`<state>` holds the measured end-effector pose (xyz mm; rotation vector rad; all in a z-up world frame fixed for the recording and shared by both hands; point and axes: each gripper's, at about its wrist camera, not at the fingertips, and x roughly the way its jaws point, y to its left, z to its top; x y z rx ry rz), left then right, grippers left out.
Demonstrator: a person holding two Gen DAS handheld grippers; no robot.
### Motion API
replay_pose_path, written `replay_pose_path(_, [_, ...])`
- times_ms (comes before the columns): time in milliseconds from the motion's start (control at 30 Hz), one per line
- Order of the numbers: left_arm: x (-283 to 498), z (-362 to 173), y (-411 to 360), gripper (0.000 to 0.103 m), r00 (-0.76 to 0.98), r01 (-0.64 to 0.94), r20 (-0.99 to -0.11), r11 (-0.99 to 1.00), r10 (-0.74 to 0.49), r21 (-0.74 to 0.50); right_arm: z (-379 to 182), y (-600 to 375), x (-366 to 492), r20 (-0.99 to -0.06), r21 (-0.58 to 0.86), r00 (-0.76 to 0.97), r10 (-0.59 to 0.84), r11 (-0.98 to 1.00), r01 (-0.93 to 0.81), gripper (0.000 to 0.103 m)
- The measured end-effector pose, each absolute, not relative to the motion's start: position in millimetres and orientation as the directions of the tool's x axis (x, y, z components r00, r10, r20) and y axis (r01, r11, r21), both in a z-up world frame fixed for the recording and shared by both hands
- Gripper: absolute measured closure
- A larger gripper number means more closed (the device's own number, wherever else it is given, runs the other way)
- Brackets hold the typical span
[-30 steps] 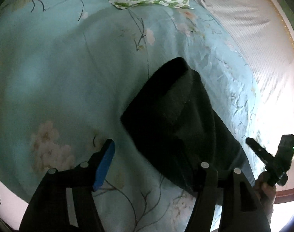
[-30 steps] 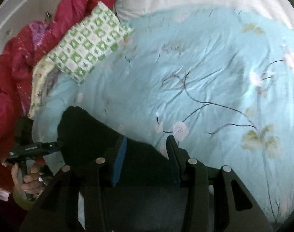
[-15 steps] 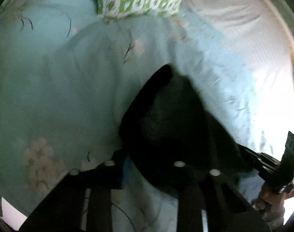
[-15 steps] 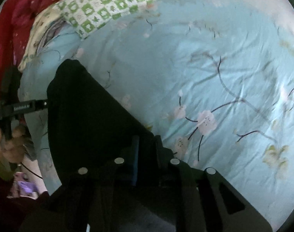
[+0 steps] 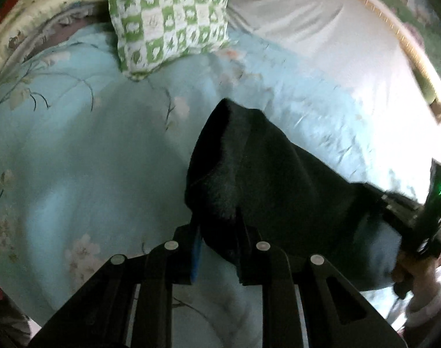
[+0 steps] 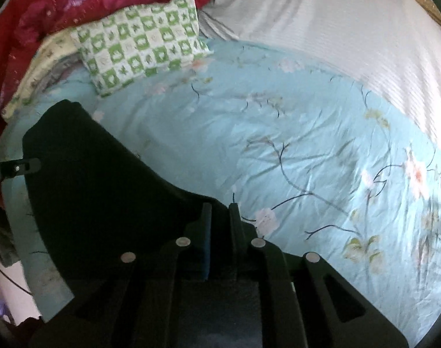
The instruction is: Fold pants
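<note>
Black pants (image 5: 267, 179) lie partly lifted over a light blue floral bedspread (image 5: 75, 159). My left gripper (image 5: 220, 232) is shut on the near left edge of the pants. My right gripper (image 6: 220, 211) is shut on the other near edge of the pants (image 6: 98, 179). The cloth hangs stretched between the two grippers, its far end resting on the bed. The right gripper also shows at the right edge of the left wrist view (image 5: 406, 211). The left gripper's finger shows at the left edge of the right wrist view (image 6: 17, 168).
A green and white checked pillow (image 5: 168, 17) lies at the head of the bed, also in the right wrist view (image 6: 139, 43). A red quilt (image 6: 32, 14) is heaped behind it. A white striped sheet (image 6: 336, 29) covers the far right side.
Both grippers went from open to shut on the near edges of the pants. They have lifted that end up off the bedspread.
</note>
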<state>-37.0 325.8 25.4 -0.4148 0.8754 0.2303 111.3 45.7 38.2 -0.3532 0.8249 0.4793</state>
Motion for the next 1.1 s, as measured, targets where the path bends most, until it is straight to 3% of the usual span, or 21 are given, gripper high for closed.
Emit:
replay_pose_path(200, [-33.8,1.5,317.0,0.083,0.577,-0.349,-0.809,0.930,0.115,-0.117,11.8,54.4,119.3,-0.780,-0.161,0.592,0.204,0.848,-0.505,0.092])
replay_pose_path(267, [-33.8,4.8,308.7,0.076,0.567,-0.335,-0.808,0.941,0.161,-0.048,9.5,51.5,123.7,-0.784,-0.141,0.587,0.201,0.863,-0.484,0.090])
replay_pose_path(333, [-35.2,12.8,304.3,0.069,0.550,-0.326,-0.814,0.945,0.187,-0.002,13.6,46.7,123.5,-0.785,-0.112,0.584,0.206,0.880,-0.461,0.084])
replay_pose_path(533, [-56.3,56.0,300.1,0.066,0.590,-0.318,-0.774,0.947,0.229,0.038,50.0,7.0,92.2,-0.737,0.045,0.601,0.309,0.910,-0.413,0.059])
replay_pose_path(833, [-36.3,83.8,229.5,0.056,0.653,-0.072,-0.757,0.995,-0.006,-0.070,78.5,-88.4,13.1,-0.677,0.138,0.681,0.278,0.957,-0.254,0.056])
replay_pose_path(1100, [9.2,71.2,106.7,0.055,0.550,0.270,-0.804,0.959,-0.226,-0.085,74.0,-190.4,-59.1,-0.673,0.184,0.732,0.109,0.983,0.023,0.056])
